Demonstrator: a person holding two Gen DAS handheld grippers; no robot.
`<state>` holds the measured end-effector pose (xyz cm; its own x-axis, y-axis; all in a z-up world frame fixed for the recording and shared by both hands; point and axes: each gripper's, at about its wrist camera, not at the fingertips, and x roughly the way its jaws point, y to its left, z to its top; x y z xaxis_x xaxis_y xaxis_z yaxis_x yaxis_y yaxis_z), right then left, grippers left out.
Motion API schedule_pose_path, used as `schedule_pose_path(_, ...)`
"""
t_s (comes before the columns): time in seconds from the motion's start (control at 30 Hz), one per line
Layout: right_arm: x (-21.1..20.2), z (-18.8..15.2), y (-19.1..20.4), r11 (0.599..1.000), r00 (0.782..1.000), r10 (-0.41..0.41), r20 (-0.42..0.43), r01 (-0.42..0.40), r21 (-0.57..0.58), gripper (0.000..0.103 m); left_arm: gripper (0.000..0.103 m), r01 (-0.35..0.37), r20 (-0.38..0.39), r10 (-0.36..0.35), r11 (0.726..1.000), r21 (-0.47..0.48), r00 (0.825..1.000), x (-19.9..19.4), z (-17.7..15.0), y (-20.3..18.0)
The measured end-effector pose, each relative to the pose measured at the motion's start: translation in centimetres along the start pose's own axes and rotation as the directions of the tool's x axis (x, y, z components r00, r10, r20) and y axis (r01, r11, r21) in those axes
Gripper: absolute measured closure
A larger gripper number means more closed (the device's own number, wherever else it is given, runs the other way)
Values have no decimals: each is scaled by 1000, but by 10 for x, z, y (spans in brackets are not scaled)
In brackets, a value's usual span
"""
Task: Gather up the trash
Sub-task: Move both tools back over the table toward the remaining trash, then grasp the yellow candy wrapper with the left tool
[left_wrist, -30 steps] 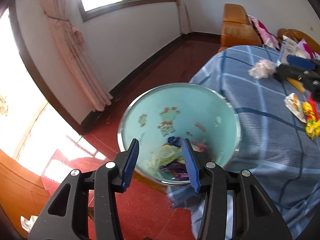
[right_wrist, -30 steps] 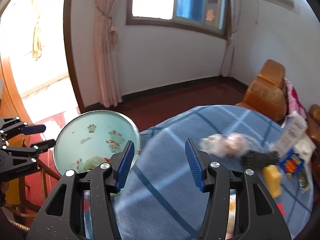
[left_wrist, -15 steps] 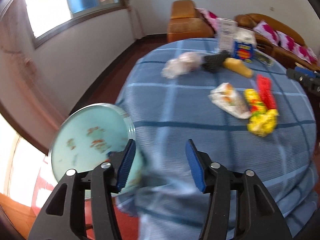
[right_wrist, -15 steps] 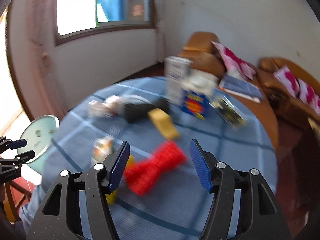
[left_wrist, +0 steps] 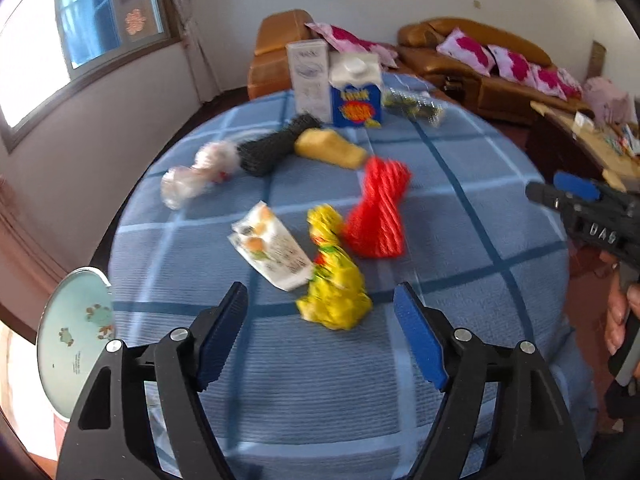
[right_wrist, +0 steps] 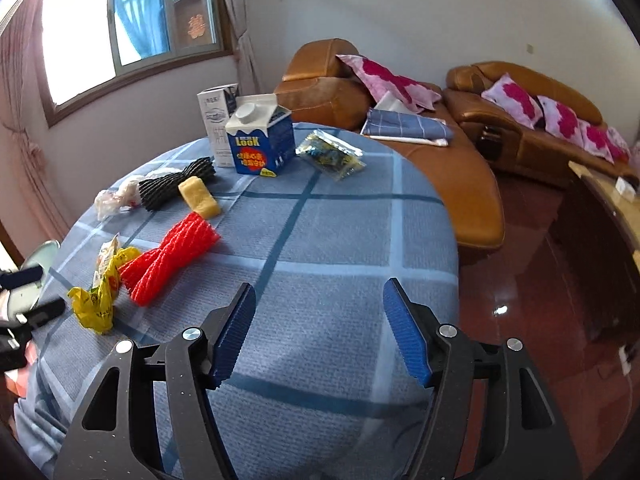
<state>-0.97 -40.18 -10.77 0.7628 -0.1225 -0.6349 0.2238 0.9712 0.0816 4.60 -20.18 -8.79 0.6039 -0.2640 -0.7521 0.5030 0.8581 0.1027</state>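
Note:
Trash lies on a round table with a blue checked cloth (left_wrist: 460, 240). A yellow wrapper (left_wrist: 334, 292) lies just ahead of my open, empty left gripper (left_wrist: 320, 336). Beside it are a white printed packet (left_wrist: 272, 248) and a red foam net (left_wrist: 378, 212). Farther back lie a yellow sponge (left_wrist: 330, 148), a black foam net (left_wrist: 276, 146) and a clear crumpled bag (left_wrist: 196, 174). The teal basin (left_wrist: 74, 336) sits off the table's left edge. My right gripper (right_wrist: 318, 332) is open and empty over bare cloth (right_wrist: 340, 220), with the red net (right_wrist: 168, 258) and yellow wrapper (right_wrist: 98, 300) to its left.
A blue carton (right_wrist: 260, 140), a white carton (right_wrist: 218, 120) and a clear snack bag (right_wrist: 330, 154) stand at the table's far side. Brown sofas with pink cushions (right_wrist: 532, 116) line the wall. A wooden side table (left_wrist: 592, 144) is at right. The floor is red.
Both grippers swung right, away from the basin and over the table. The left gripper's jaws opened wider. The trash now lies in front of the left gripper.

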Motion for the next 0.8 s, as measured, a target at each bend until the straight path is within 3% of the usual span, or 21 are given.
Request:
schedule_pose_path(0.17,3,-5,4,999,999,34,-5,-34,-1,37,30,-42,-62,42,999,3,997,19,-10,12)
schedule_pose_path(0.27,6,-8,8,999,999,46,-14,-46,-4,36,29,-98,-59,100,994,41,993,16,-13,28)
schedule_pose_path(0.47,12,-11,11,998,998,64,-22,-63,6,36,29,-222,-82,225,974,47,971,15,-13,82)
schedule_pose_path(0.57,13,-12,12,998,998,66,-22,-66,4,36,29,-217,-65,216,976,-12,974,2,-14,92)
schedule_pose_path(0.73,13,-13,13,998,998,68,-20,-68,4,36,30,-151,-20,150,985,-82,988,-9,-11,76)
schedule_pose_path(0.8,13,-14,13,998,998,68,-20,-68,2,36,34,-127,-11,127,986,-104,992,-5,-4,71)
